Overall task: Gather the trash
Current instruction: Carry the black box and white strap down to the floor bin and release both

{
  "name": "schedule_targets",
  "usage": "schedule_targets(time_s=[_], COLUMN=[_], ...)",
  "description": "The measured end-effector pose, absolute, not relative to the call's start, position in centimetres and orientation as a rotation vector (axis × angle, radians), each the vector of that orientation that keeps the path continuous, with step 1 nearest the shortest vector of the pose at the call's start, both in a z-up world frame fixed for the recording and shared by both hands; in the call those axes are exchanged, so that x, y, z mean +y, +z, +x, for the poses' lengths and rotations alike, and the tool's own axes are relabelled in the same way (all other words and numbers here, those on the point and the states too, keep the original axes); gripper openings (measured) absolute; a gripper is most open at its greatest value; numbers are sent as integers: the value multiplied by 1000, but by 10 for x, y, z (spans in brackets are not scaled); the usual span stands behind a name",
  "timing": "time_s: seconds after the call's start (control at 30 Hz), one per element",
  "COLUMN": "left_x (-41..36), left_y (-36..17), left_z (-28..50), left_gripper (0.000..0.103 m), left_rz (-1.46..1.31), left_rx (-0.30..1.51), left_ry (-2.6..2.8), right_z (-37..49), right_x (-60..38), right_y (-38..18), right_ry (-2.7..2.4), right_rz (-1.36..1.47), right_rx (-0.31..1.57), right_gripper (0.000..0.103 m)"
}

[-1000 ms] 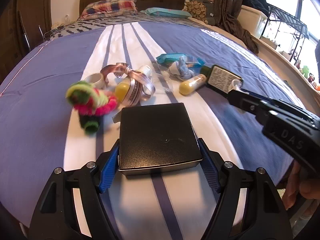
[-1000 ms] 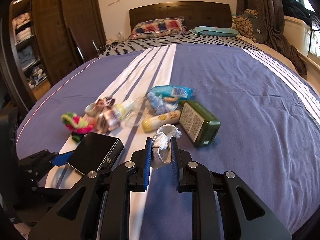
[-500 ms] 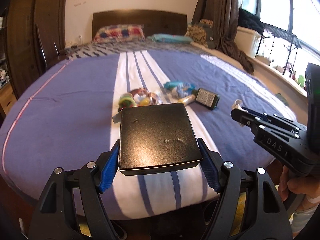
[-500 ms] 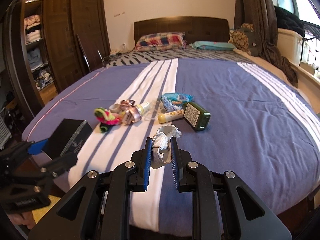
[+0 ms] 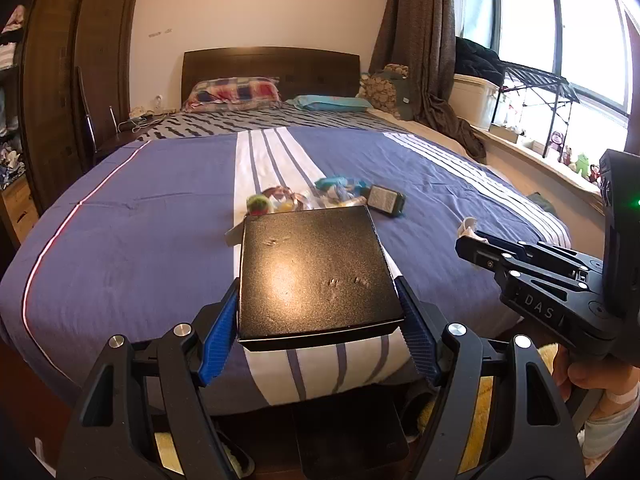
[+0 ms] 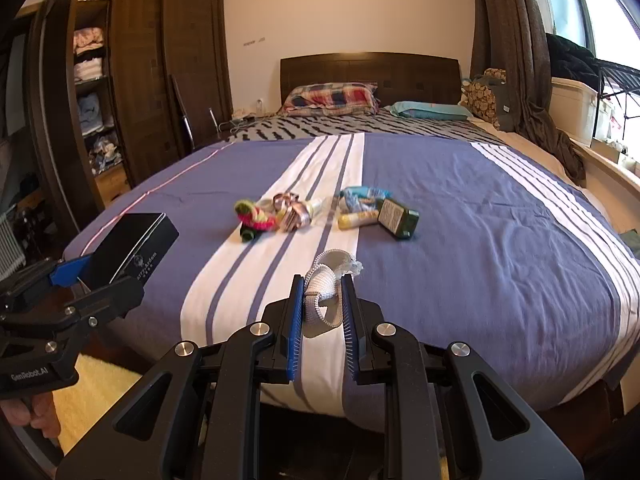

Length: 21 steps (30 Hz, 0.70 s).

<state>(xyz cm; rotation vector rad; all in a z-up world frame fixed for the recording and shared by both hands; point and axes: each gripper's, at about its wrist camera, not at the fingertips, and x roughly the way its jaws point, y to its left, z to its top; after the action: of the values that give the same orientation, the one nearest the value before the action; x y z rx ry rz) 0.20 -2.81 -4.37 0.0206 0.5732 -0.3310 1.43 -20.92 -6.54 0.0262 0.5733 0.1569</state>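
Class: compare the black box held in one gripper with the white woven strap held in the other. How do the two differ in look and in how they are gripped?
The black box is rigid, flat and square; the white woven strap is soft and folded into a loop. The box spreads the left gripper wide; the strap sits between the nearly closed fingers of the right gripper. Both are held off the bed.

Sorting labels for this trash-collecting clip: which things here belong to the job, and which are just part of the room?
Part of the job:
- black box in the left gripper
- white strap in the right gripper
- pile of litter on the bed

Just there:
- plaid pillow
- curtain
- wardrobe
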Motion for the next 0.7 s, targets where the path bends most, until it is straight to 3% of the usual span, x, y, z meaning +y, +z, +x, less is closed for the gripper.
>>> schedule_targets(time_s=[0.27,0.7], left_x=[-25,-28], left_y=[-78,-180], left_z=[-9,7], left_gripper=[69,69], left_rz=[27,-10], left_rx=[643,921], left_ry=[-340,-391], right_z=[3,10], right_x=[-209,-211], right_y=[-97,-187], right_ry=[172,209], right_rz=[18,49], right_rx=[652,895], right_gripper=[19,19])
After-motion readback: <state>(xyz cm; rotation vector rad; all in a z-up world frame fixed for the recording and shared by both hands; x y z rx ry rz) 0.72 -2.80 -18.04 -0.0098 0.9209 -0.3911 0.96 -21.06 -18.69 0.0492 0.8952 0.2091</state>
